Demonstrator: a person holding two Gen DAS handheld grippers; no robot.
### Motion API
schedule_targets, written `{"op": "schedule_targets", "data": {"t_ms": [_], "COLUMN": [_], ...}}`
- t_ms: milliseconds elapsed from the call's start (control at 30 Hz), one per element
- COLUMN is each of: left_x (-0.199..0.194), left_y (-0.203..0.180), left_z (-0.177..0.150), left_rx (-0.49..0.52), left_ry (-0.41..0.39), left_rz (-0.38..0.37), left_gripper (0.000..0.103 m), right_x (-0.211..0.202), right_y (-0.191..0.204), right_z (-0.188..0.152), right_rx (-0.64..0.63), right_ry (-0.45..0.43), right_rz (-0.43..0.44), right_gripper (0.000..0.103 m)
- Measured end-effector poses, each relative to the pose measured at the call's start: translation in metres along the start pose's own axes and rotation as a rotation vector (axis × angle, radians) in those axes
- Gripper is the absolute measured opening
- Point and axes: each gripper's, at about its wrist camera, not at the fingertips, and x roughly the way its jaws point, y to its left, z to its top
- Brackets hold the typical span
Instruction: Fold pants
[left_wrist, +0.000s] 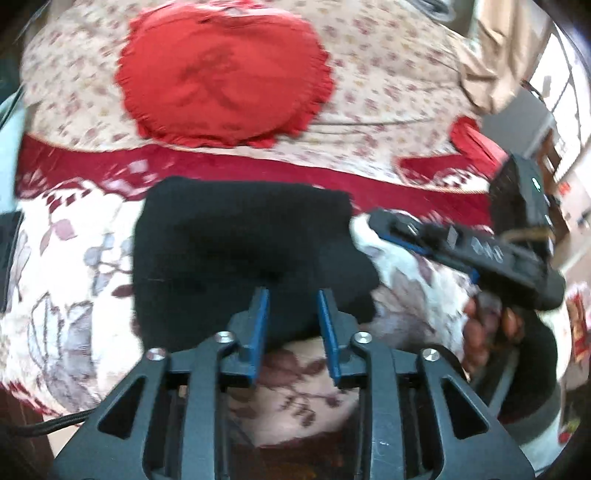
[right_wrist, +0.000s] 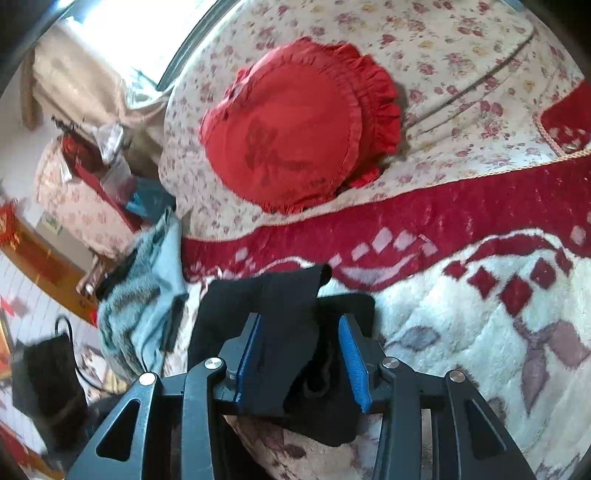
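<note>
The black pants (left_wrist: 236, 251) lie folded into a compact bundle on the white and red floral blanket (left_wrist: 66, 295). My left gripper (left_wrist: 293, 295) is open, its blue pads over the bundle's near edge with black cloth between them. The right gripper (left_wrist: 384, 221) shows in the left wrist view at the bundle's right side, held by a hand. In the right wrist view my right gripper (right_wrist: 303, 321) is open, and a raised fold of the black pants (right_wrist: 288, 332) stands between its blue pads, resting against the left one.
A round red frilled cushion (left_wrist: 225, 77) lies on the flowered sofa back (left_wrist: 388, 74) beyond the pants. A grey-blue garment (right_wrist: 147, 295) hangs at the sofa's left end. A dark bag (right_wrist: 44, 384) sits on the floor below it.
</note>
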Motion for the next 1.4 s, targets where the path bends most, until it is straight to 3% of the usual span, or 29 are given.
{"op": "schedule_targets", "data": {"t_ms": [233,633,700,767,933,1200,1400], "left_x": [0.022,0.049,0.047,0.045,0.037,0.02,0.034], "left_y": [0.029,0.044,0.042,0.04,0.034,0.02,0.02], "left_z": [0.019,0.023,0.022,0.02,0.016,0.014,0.008], "left_rx": [-0.047,-0.081,-0.079,-0.077,-0.079,-0.056,-0.064], "left_ry": [-0.015,-0.001,-0.004,-0.003,0.003,-0.024,0.013], "left_rz": [0.065,0.081,0.087,0.092,0.082,0.069,0.064], "left_gripper": [0.031,0.036,0.036,0.036,0.036,0.036,0.036], "right_x": [0.038,0.066,0.064,0.059,0.039,0.006,0.012], "right_y": [0.004,0.008,0.01,0.014,0.03,0.046,0.04], "right_z": [-0.006,-0.003,-0.003,-0.005,-0.014,-0.016,-0.023], "right_rx": [-0.049,-0.054,-0.06,-0.059,-0.104,-0.159,-0.192], "right_ry": [0.09,0.108,0.102,0.084,0.015,-0.04,0.013], "right_rz": [-0.097,-0.094,-0.098,-0.084,-0.092,-0.106,-0.183], "right_gripper": [0.041,0.048,0.044,0.025,0.011,0.005,0.005]}}
